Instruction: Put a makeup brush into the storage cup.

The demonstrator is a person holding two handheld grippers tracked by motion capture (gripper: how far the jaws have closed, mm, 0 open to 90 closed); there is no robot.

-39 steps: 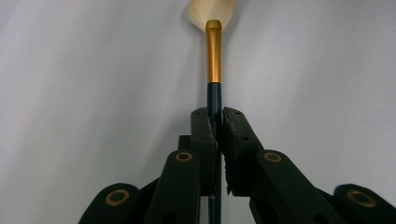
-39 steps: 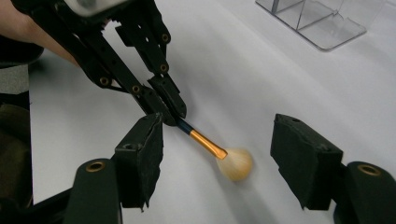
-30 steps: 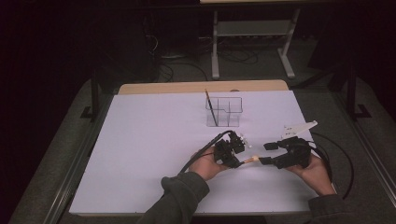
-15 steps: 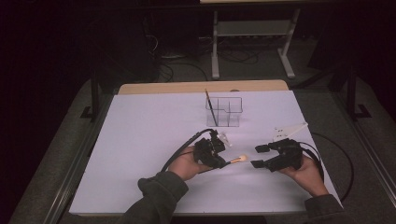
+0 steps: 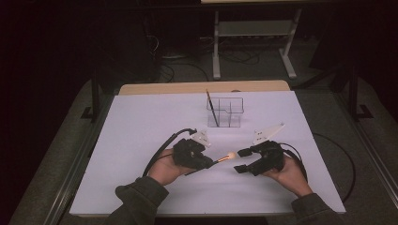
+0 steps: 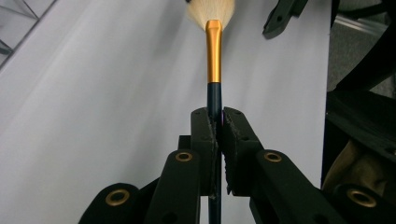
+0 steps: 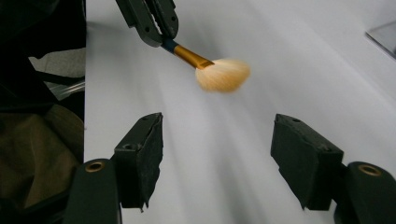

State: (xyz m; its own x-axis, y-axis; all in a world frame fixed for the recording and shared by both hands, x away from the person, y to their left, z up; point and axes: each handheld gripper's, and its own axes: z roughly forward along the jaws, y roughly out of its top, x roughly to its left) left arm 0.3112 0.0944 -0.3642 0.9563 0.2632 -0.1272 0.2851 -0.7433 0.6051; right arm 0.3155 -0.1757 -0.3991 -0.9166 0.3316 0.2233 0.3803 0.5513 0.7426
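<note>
High view: left gripper (image 5: 206,163) sits lower centre of the frame, just left of middle, over the white table sheet (image 5: 141,126). Its jaws are clamped tight on a makeup brush (image 5: 224,158), gripping the dark handle. Brush points right toward the right gripper (image 5: 243,160), pale bristle head at centre frame, gold ferrule behind it.

Left gripper view: jaws pressed together at centre frame with the dark blue handle (image 6: 214,95) pinched between the pads, gold ferrule (image 6: 213,51) rising above them, fluffy bristles (image 6: 211,9) at the top edge. One black jaw of the other gripper pokes in at upper right, near the bristles, not touching.

Right gripper view: right gripper's jaws stand wide apart at the bottom of the frame, nothing between them, bare white sheet in the gap. Brush head (image 7: 223,74) hangs in upper centre, blurred, above and ahead of the gap, apart from both pads. Left gripper's closed jaws hold the handle at upper left.

High view: right gripper is lower right of centre, held in the person's right hand (image 5: 288,176), near the brush tip. Clear acrylic organizer (image 5: 230,111) stands at upper centre of the sheet, well apart from both grippers, with a thin dark brush (image 5: 211,108) leaning upright in its left compartment.
</note>
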